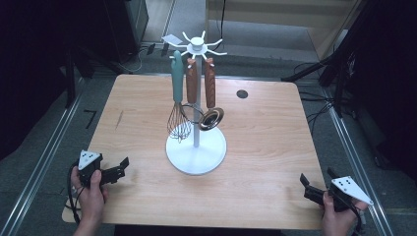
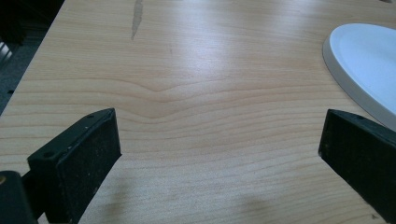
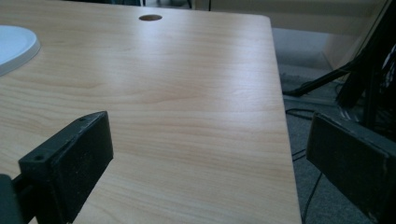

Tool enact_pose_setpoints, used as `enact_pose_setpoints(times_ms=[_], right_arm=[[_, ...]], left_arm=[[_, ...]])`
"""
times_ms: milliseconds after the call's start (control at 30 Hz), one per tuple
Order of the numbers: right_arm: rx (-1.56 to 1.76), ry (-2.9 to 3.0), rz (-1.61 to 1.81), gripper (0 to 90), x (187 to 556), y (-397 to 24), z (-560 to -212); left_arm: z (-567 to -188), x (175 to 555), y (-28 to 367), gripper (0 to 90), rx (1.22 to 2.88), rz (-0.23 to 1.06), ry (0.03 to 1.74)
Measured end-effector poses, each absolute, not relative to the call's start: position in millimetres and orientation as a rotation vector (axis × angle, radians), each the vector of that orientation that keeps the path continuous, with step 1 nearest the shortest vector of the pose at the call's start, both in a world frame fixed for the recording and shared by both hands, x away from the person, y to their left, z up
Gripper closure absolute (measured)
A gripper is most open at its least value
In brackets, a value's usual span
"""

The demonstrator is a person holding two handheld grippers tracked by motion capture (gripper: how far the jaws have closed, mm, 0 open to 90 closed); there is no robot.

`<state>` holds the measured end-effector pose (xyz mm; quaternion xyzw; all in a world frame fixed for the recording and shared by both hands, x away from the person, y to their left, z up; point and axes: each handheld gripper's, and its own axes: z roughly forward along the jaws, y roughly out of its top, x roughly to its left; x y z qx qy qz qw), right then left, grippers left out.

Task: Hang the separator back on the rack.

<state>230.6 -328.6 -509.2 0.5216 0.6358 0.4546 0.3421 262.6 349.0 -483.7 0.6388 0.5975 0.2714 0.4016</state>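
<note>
The left gripper [image 1: 122, 166] sits at the lower left of the high view, held in a hand [image 1: 89, 189] over the near left part of the wooden table [image 1: 265, 142]. Its jaws stand wide apart and hold nothing. In the left gripper view the two black jaws rise from the bottom corners with only bare wood between them, and the edge of the white stand base [image 2: 362, 60] shows at the upper right, well clear of the jaws.

The right gripper [image 1: 314, 183] is at the lower right of the high view, near the table's right front corner, in the other hand [image 1: 337, 219]. Its jaws are also spread wide and empty. In the right gripper view the left jaw hangs above the tabletop while the right jaw lies past the table edge, over the floor and cables.

The utensil stand [image 1: 196, 120] is in the middle of the frame, between the two grippers and well apart from both. From its top hooks hang a whisk [image 1: 178, 101] with a pale green handle, and two tools with brown wooden handles; the right one is a ladle [image 1: 211, 101] with a shiny bowl. The working end of the middle tool [image 1: 191, 81] is hidden behind the stand's pole and the whisk wires, so I cannot tell what it is. A small dark hole [image 1: 242, 94] sits in the table at the upper right. Both forearms are cut off by the bottom edge.
</note>
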Motion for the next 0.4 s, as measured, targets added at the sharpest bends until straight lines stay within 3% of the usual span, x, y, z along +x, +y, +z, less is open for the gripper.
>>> enact_pose_setpoints(times_ms=[400], right_arm=[[1.341,1.703,1.167,0.8,233,-315,-509]], left_arm=[[-484,263,349,0.0,1.618,0.684,1.508]])
